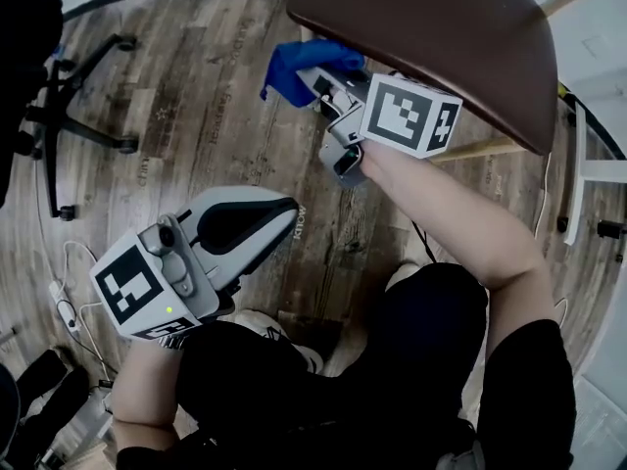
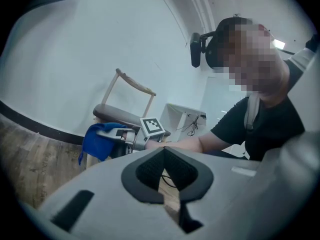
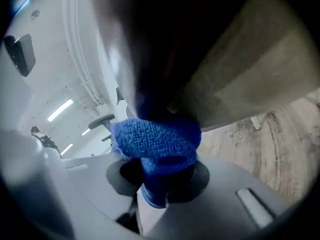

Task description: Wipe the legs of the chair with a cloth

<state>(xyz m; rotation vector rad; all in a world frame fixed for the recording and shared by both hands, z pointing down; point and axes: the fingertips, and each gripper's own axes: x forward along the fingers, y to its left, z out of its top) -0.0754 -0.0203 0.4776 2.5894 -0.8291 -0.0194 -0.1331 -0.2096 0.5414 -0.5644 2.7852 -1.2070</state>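
The chair's brown seat (image 1: 441, 37) fills the upper right of the head view, with a pale wooden rail (image 1: 490, 148) showing under it. My right gripper (image 1: 318, 81) is shut on a blue cloth (image 1: 304, 67) at the seat's left edge. In the right gripper view the cloth (image 3: 160, 144) bunches between the jaws of the right gripper (image 3: 160, 179) and presses against a pale wooden leg (image 3: 250, 79) under the dark seat. My left gripper (image 1: 279, 213) hangs lower left, shut and holding nothing. The left gripper (image 2: 167, 176) looks toward the chair (image 2: 125, 116) and the cloth (image 2: 97, 141).
An office chair base (image 1: 78, 116) stands on the wood floor at the left. Cables and a power strip (image 1: 64, 311) lie at the lower left. A white table frame (image 1: 588, 174) stands at the right. The person's black-clad legs fill the bottom.
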